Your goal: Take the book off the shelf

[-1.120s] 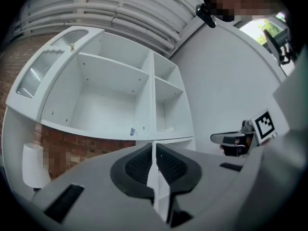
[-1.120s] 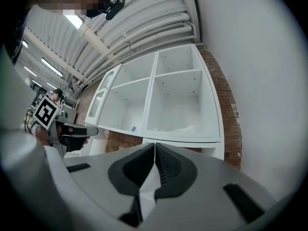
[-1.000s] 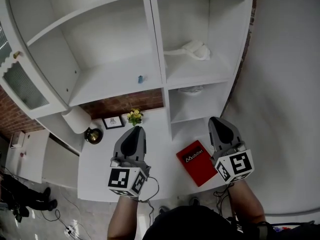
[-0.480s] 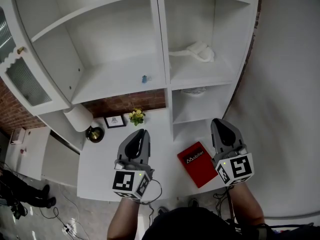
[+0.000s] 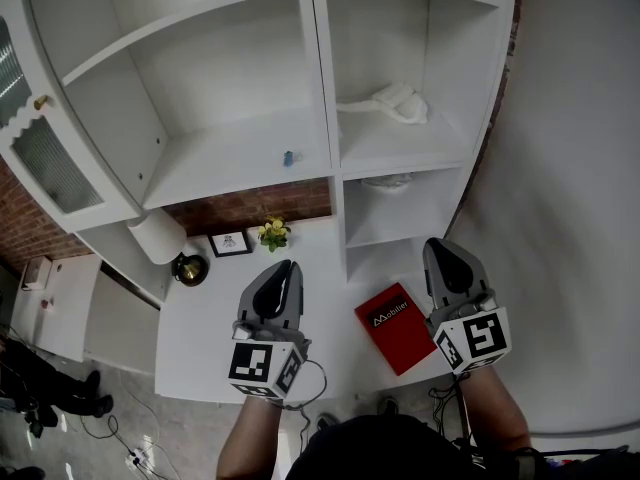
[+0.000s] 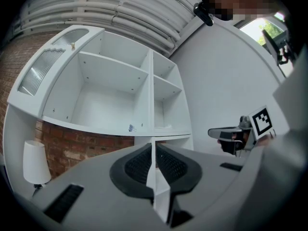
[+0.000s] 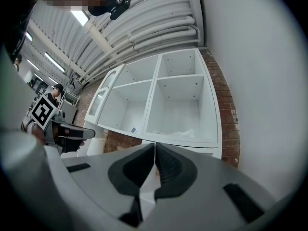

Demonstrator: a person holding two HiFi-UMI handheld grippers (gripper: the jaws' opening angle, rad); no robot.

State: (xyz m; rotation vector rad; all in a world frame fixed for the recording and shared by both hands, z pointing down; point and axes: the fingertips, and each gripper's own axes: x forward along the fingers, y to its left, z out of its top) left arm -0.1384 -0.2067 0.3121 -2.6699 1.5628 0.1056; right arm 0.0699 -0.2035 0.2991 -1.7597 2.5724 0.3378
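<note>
A red book (image 5: 393,326) lies flat on the white table (image 5: 200,348) below the white shelf unit (image 5: 325,118), near the table's front right. My right gripper (image 5: 446,258) hovers just right of the book, jaws shut and empty. My left gripper (image 5: 282,274) hangs over the table's middle, left of the book, also shut with nothing in it. In the left gripper view the left gripper (image 6: 153,159) points at the shelf unit (image 6: 152,100). The right gripper (image 7: 154,161) points at the same shelf unit (image 7: 154,105) in the right gripper view.
A small blue thing (image 5: 288,158) sits on the left shelf board. White crumpled cloth (image 5: 395,103) lies in the right compartment, another piece (image 5: 385,180) one level below. A yellow flower pot (image 5: 271,233), a framed picture (image 5: 229,242), a lamp (image 5: 160,238) and a dark round object (image 5: 189,269) stand at the table's back.
The left gripper has drifted slightly right and nearer over the table. The view shifted a little. The right gripper and the book have stayed where they were.
</note>
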